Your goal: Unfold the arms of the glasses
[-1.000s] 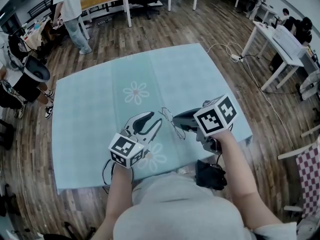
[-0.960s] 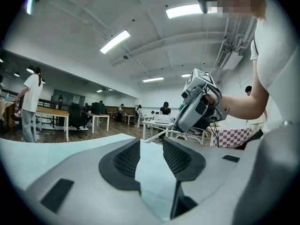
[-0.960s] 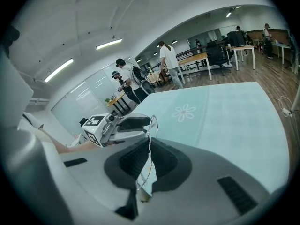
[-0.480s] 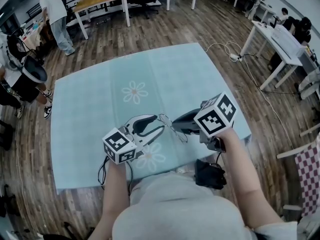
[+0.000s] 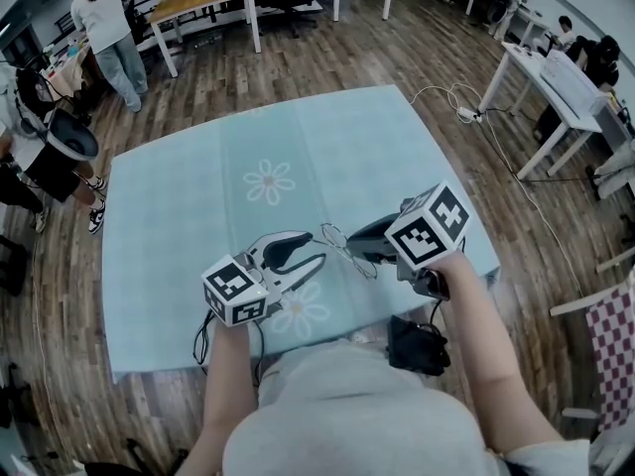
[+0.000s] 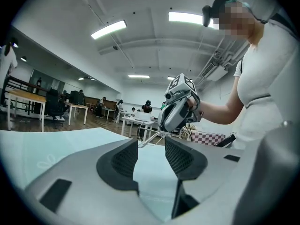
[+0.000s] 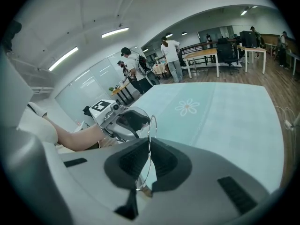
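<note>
On the bench lies a pale turquoise cloth (image 5: 189, 206) with white printed flowers (image 5: 269, 181), and both tools are above its near part, close to the person's body. The right tool (image 5: 349, 248) points down at an angle and its jaws are pressed together on the thin wire-framed glasses (image 5: 335, 236). In the right gripper view the round metal rim of one lens stands upright between the two dark ribbed pads (image 7: 166, 161), which pinch it from both sides. The glasses are therefore held in the air a little above the cloth, between the two tools, and not lying on it. The left tool (image 5: 314, 248) points almost level toward the right one. Its jaws have just been opening and now stand wide apart, with no thing between the pads. In the left gripper view a thin metal arm of the glasses shows just ahead of the jaw tips, across the gap, and the pads do not press on it; whether a tip touches it I cannot tell. Behind it the right tool is seen with its marker cube (image 6: 180, 84). Around the bench is a brown wooden floor (image 5: 298, 53), with white tables (image 5: 556, 77) and some standing people (image 5: 109, 28) well apart from it.
</note>
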